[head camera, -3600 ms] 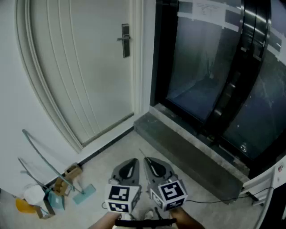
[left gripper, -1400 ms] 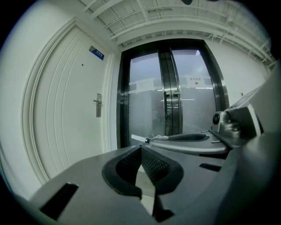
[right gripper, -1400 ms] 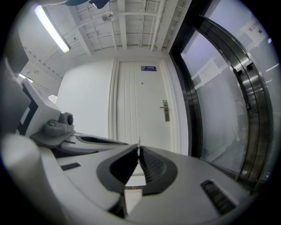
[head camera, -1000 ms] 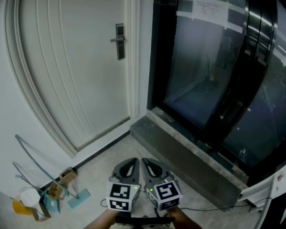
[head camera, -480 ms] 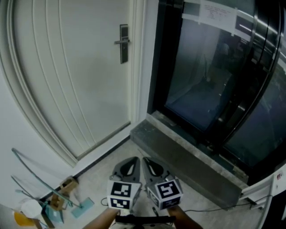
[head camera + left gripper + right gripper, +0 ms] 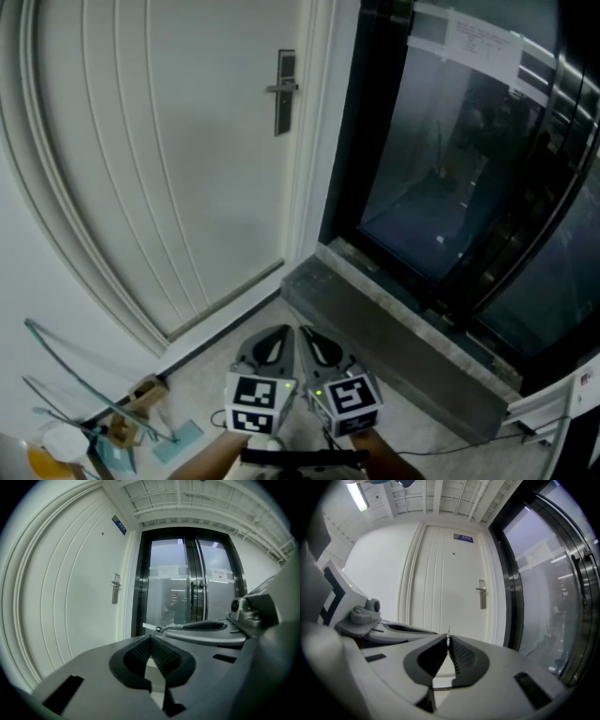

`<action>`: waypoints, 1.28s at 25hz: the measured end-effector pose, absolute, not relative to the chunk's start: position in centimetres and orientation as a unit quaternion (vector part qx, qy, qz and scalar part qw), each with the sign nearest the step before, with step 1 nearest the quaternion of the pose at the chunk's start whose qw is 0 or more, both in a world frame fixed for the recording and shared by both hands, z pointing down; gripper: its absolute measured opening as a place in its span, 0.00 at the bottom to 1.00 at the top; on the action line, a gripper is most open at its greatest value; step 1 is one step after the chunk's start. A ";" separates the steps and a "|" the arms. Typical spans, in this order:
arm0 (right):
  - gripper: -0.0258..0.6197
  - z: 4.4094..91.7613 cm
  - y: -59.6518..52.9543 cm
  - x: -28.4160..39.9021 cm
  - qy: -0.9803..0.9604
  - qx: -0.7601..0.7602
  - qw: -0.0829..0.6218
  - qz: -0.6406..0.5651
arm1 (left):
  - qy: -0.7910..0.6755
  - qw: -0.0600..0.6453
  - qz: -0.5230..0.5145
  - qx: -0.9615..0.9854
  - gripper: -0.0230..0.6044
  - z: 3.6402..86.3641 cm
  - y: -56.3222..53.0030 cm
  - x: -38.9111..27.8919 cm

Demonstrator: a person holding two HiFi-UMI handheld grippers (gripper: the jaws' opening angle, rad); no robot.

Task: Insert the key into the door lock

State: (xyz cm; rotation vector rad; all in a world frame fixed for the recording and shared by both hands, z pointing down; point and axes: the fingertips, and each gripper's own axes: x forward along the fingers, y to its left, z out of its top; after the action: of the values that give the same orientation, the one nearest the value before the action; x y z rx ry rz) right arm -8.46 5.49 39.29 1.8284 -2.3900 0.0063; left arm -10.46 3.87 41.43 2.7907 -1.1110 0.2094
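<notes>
Pinching the key edge-on in the right gripper, blade forward, presumably to line up with the door lock near the door's right edge, well apart. Left gripper is closed, empty.

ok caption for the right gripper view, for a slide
Right hand-held gripper, shut on the key, faces the door lock on the white door.
</notes>
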 end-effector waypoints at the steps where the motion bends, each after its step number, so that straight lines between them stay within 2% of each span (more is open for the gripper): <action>1: 0.07 39.4 5.2 -8.8 -0.793 0.605 0.070 0.009 | -0.368 0.066 0.069 0.925 0.04 41.5 3.5 -10.7; 16: 0.07 40.4 -0.2 -8.2 -0.798 0.597 0.075 0.043 | -0.379 0.060 0.081 0.920 0.04 42.3 -1.8 -9.8; 23: 0.07 40.8 -5.0 -4.5 -0.806 0.588 0.065 0.014 | -0.394 0.058 0.088 0.913 0.04 42.5 -6.4 -6.6; 32: 0.07 40.1 -10.6 1.6 -0.813 0.577 0.075 0.040 | -0.403 0.056 0.096 0.908 0.04 41.9 -12.1 -0.2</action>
State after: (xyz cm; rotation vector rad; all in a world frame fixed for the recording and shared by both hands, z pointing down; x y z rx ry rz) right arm 1.63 -10.59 40.15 1.7298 -2.4371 0.1190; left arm -0.15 -12.12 41.92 2.7555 -1.2236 0.2913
